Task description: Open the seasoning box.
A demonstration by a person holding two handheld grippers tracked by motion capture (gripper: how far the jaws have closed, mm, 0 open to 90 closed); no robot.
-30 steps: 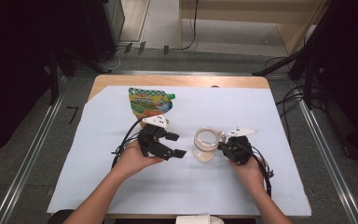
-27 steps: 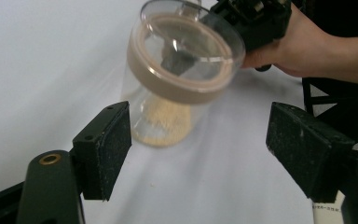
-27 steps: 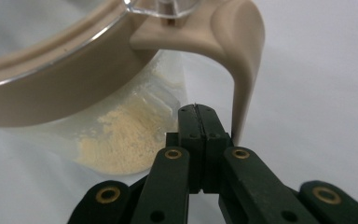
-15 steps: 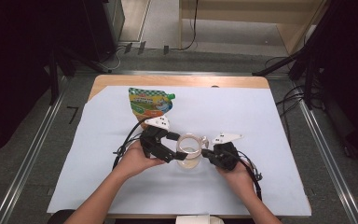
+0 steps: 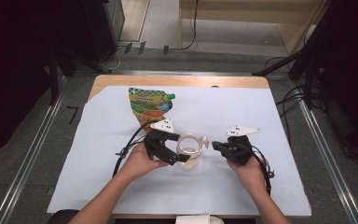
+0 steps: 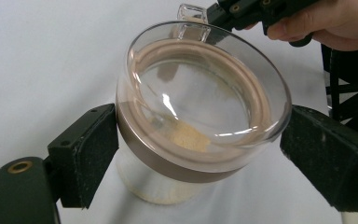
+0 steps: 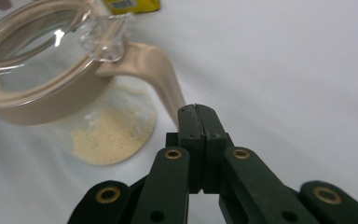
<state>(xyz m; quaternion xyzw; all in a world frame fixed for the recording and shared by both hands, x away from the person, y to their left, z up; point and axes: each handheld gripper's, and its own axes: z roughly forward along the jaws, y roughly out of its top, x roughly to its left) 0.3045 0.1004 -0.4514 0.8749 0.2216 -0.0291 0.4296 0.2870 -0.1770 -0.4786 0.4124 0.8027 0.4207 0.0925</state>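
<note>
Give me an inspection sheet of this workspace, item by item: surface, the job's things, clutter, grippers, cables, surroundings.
Surface: wooden table under a pale sheet.
Job's things: clear glass jar with a beige collar and handle, some pale powder at the bottom; its clear lid sits tilted.
Clutter: colourful spouted pouch lying flat behind the jar.
Grippers: left gripper has just been opening; its fingers straddle the jar's collar, the left one close against it, the right one apart. Right gripper shut, empty, right by the jar's handle; contact cannot be told.
Cables: black cable loops from the left gripper; another trails from the right.
Surroundings: grey floor, metal rails, dark stands, more cables.
</note>
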